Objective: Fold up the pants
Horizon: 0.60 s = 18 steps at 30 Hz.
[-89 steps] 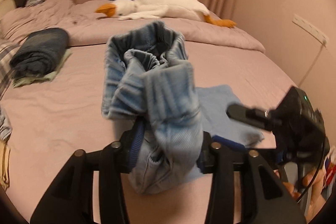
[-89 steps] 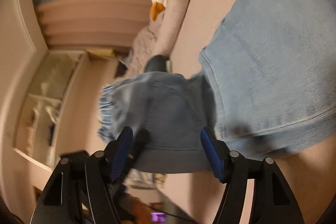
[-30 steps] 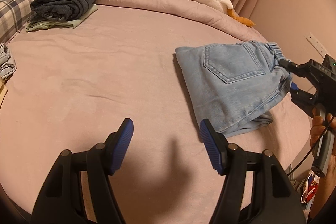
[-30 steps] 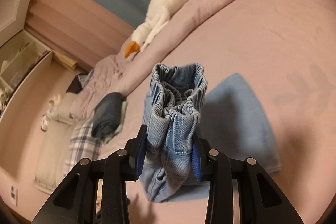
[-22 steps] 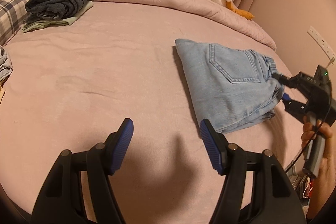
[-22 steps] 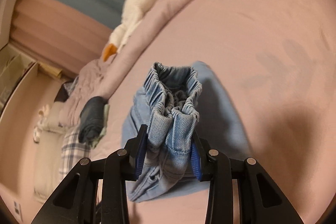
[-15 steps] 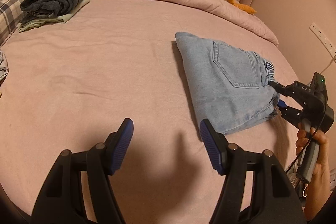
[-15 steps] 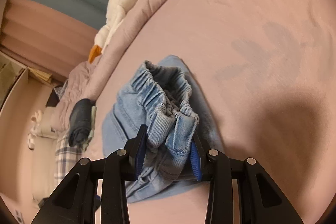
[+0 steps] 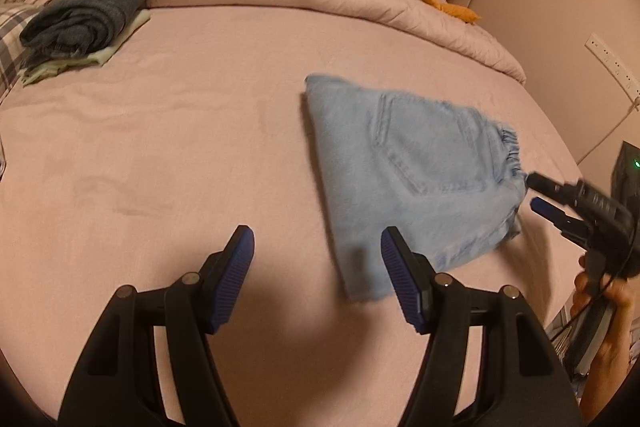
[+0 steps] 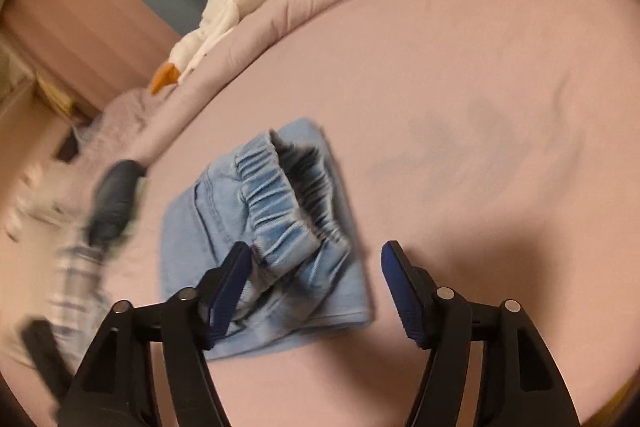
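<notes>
Right claw (image 10: pixel 316 281) has let go of the waistband since half a second ago; jaws apart. Folded pants (image 9: pixel 416 171) lie on bed (image 9: pixel 180 147). Left claw (image 9: pixel 316 259) apart, empty. Withdraw straight back, avoid snagging elastic.

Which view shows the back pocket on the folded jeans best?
The left wrist view: the back pocket faces up on the folded jeans, its stitched outline fully visible. The right wrist view looks into the elastic waistband, showing only a blurred seam of the pocket.
</notes>
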Each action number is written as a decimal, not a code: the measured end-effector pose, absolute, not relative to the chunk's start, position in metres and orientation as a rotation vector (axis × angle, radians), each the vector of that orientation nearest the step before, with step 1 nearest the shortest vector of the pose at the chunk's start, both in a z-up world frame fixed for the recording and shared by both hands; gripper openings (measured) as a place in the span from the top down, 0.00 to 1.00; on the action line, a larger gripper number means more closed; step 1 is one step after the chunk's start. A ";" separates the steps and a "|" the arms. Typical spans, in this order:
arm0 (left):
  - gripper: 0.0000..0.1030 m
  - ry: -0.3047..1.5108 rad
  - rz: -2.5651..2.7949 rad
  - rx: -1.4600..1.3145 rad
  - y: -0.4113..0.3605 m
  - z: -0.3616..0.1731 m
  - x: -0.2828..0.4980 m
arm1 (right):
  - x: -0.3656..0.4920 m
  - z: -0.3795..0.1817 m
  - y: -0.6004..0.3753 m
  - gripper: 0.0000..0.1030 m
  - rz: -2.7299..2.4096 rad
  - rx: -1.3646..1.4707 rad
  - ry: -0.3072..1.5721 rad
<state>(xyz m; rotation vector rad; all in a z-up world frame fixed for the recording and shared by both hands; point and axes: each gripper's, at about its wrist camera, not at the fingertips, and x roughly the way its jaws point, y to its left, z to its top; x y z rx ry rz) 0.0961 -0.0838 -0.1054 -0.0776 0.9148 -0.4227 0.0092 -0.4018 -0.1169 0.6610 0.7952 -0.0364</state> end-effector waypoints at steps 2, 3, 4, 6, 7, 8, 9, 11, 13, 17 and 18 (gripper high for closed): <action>0.36 0.895 -0.437 -0.071 -0.089 -0.101 0.100 | 0.008 -0.105 -0.393 0.35 -0.100 0.541 0.777; 0.36 0.885 -0.446 -0.066 -0.093 -0.098 0.103 | 0.007 -0.097 -0.389 0.35 -0.113 0.487 0.755; 0.36 0.879 -0.455 -0.061 -0.097 -0.096 0.105 | 0.007 -0.090 -0.385 0.35 -0.112 0.453 0.731; 0.36 0.870 -0.475 -0.050 -0.107 -0.093 0.113 | 0.007 -0.079 -0.381 0.35 -0.104 0.410 0.700; 0.36 0.868 -0.482 -0.045 -0.111 -0.093 0.114 | 0.009 -0.075 -0.378 0.35 -0.087 0.383 0.691; 0.36 0.864 -0.490 -0.036 -0.116 -0.092 0.117 | 0.012 -0.072 -0.375 0.35 -0.065 0.360 0.687; 0.38 0.858 -0.499 -0.027 -0.124 -0.092 0.122 | 0.016 -0.070 -0.370 0.42 -0.035 0.341 0.683; 0.40 0.858 -0.522 -0.018 -0.135 -0.092 0.130 | 0.024 -0.071 -0.362 0.56 0.025 0.315 0.688; 0.49 0.862 -0.548 -0.009 -0.149 -0.092 0.139 | 0.031 -0.074 -0.351 0.68 0.051 0.271 0.697; 0.53 0.934 -0.576 0.009 -0.174 -0.109 0.164 | 0.041 -0.090 -0.332 0.77 0.097 0.169 0.746; 0.53 0.969 -0.570 0.013 -0.177 -0.117 0.172 | 0.045 -0.100 -0.332 0.77 0.097 0.160 0.788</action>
